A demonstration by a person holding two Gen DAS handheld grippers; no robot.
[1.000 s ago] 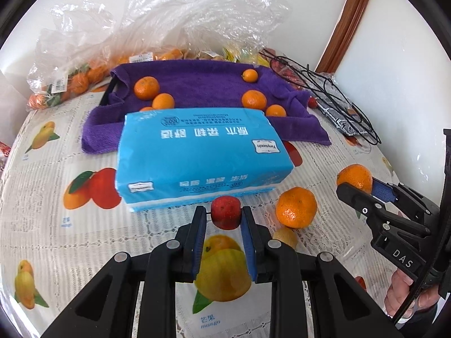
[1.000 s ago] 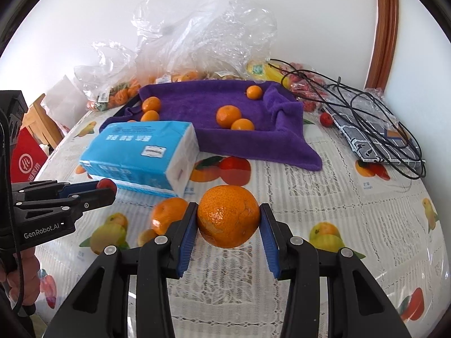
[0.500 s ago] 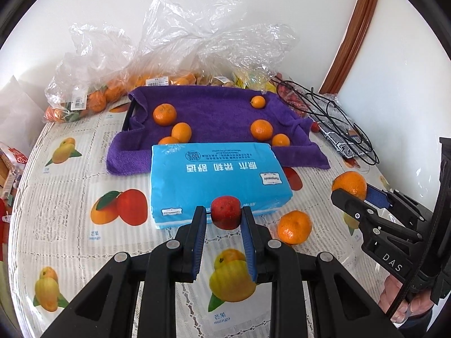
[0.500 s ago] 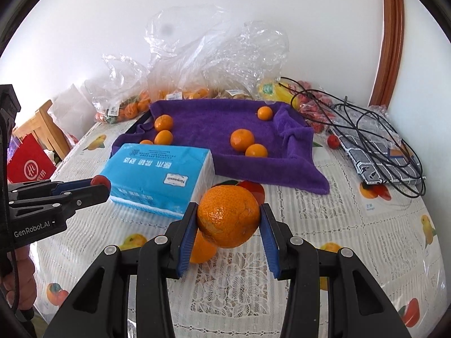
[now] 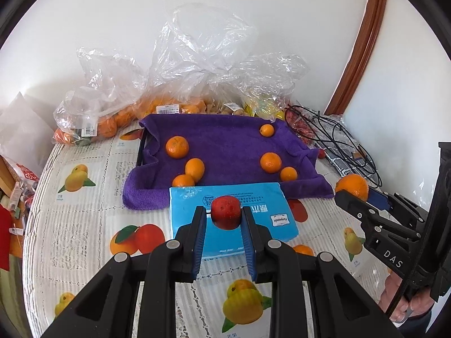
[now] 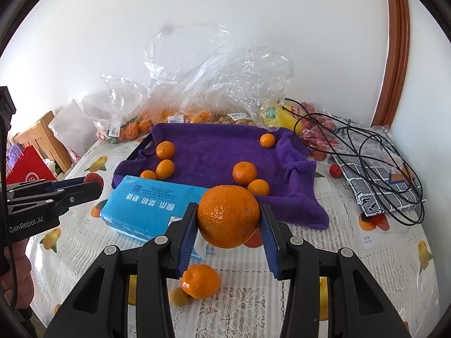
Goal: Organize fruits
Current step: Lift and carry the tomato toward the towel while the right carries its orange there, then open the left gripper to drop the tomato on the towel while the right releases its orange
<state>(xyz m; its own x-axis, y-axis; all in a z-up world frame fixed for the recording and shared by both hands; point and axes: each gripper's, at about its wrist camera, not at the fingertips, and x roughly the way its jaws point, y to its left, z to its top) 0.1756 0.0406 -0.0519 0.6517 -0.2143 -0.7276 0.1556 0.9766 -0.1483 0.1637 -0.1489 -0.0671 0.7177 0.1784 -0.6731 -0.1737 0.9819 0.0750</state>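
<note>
My left gripper (image 5: pixel 225 217) is shut on a small red fruit (image 5: pixel 226 211) and holds it above the table, in front of the blue tissue pack (image 5: pixel 234 219). My right gripper (image 6: pixel 228 222) is shut on a large orange (image 6: pixel 229 215), also held in the air. A tray covered by a purple towel (image 5: pixel 225 146) lies beyond the pack with several small oranges on it. A loose orange (image 6: pixel 200 280) and a small yellowish fruit (image 6: pixel 179 296) lie on the tablecloth under my right gripper. The right gripper also shows in the left wrist view (image 5: pixel 355 197).
Clear plastic bags of oranges (image 5: pixel 112 118) and other fruit stand behind the tray by the wall. Black cables (image 6: pixel 366 152) lie on a chequered packet (image 6: pixel 383 186) at the right. A small red fruit (image 6: pixel 335 170) lies beside the towel. A wooden chair (image 6: pixel 42 138) stands at the left.
Both grippers have risen and pulled back with their fruit, so the table sits lower and farther in both views. The loose orange stays on the cloth.
</note>
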